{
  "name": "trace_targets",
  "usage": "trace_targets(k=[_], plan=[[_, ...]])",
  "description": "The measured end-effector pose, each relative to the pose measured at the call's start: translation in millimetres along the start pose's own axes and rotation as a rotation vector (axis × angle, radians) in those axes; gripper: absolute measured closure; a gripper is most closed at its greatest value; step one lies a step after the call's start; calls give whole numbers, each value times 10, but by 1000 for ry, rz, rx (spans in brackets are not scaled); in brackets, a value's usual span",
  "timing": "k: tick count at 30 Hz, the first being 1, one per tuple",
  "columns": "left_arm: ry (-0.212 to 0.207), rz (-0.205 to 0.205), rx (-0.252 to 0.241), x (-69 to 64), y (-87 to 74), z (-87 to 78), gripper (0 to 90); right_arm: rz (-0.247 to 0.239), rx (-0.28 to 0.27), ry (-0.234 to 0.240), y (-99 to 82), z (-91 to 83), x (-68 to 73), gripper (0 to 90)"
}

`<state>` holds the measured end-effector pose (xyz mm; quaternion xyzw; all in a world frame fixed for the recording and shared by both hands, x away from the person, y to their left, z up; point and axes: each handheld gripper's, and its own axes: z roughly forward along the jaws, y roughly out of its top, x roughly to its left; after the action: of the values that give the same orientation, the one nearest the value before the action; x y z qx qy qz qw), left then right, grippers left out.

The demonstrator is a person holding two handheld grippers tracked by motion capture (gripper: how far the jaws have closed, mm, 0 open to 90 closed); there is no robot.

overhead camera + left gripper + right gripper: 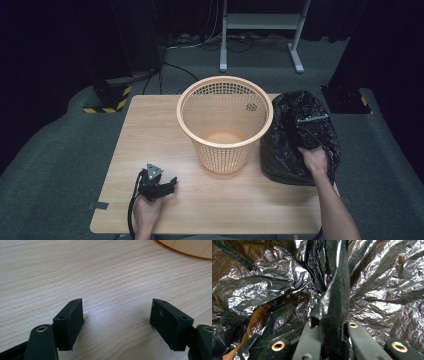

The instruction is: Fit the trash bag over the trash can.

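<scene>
At the right edge of the light wooden table (150, 125), just beside the peach plastic lattice waste basket (225, 122), sits the crumpled glossy black plastic bin bag (292, 150), a fold of it clenched between the jaws of the right gripper (332, 327); near the front left corner, resting idle with jaws spread and nothing between them, the left gripper (116, 315). Judged as the pick-up step of lining the basket (next: lift, find the bag's mouth, bring the left gripper in). Hard to make out: the bag's opening among the creases, and the right gripper's outline against the black film.
</scene>
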<state>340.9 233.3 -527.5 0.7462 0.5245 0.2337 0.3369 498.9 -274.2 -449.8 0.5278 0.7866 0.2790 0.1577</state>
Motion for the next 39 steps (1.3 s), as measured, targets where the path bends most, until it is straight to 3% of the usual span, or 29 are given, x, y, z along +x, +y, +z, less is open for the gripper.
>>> trace_targets(k=[9,39], plan=[[0,1,-1,1,0,1,270,-35,-18,-10,-7,-151,25,887],[0,2,-1,2,0,1,270,-60,-38,14,-21,-547,23,887]])
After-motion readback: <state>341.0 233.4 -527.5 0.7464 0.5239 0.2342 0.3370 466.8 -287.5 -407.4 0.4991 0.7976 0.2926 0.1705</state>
